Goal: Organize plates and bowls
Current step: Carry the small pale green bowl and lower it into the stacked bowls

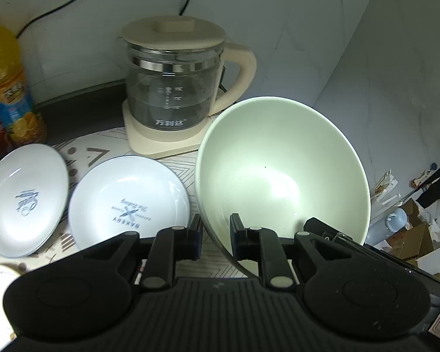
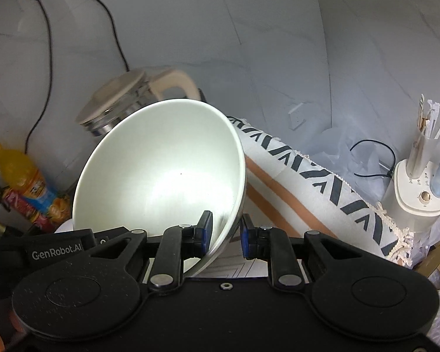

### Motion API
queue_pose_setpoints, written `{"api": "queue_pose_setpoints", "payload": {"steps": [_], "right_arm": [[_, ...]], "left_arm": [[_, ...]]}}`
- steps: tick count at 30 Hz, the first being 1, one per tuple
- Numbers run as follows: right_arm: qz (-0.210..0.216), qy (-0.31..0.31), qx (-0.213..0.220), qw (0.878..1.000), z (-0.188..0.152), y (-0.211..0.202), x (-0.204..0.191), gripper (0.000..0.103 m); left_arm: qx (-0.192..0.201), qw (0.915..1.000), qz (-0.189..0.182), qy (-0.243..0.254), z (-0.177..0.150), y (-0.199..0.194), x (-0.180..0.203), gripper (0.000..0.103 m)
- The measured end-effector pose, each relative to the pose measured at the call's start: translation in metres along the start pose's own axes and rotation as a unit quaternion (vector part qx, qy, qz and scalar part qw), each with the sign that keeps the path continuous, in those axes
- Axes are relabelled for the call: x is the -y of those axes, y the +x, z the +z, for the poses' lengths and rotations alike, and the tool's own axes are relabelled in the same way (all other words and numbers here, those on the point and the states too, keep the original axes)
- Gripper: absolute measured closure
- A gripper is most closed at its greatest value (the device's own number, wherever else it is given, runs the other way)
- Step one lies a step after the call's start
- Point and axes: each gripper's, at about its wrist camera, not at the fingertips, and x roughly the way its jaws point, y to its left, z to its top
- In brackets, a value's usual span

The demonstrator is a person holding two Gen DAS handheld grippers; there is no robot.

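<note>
1. My left gripper [image 1: 215,236] straddles the near wall of the pale green bowl [image 1: 278,170], one finger outside, one inside. A gap shows beside the outer pad, so I can't tell whether it pinches yet.
2. My right gripper [image 2: 226,231] straddles the same bowl [image 2: 161,176] on its opposite wall; there too a gap shows at the outer pad, so I can't say whether it has a hold.
3. The bowl sits between my two claws, tipped up with its mouth facing back toward both cameras. I judge both hands equally near, and any lift needs both walls firmly held first.
4. Left of the bowl, on the patterned cloth [image 1: 187,173], lie two white plates: the nearer plate [image 1: 129,205] just beside the bowl, the farther plate [image 1: 23,196] towards the cloth's left edge.
5. Behind stands a glass kettle [image 1: 173,88], close to the bowl's rim.
6. Orange juice bottle [image 1: 6,82] at the far left, against the wall.
</note>
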Motion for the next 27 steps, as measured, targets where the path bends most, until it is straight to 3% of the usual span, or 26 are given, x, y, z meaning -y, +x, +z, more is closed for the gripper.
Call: {"api": "queue_pose_setpoints", "payload": {"steps": [27], "right_arm": [[0.052, -0.070, 0.006, 0.996, -0.072, -0.066, -0.050, 0.083]], "left_arm": [[0.026, 0.9975, 0.027, -0.060, -0.081, -0.087, -0.061, 0.086]]}}
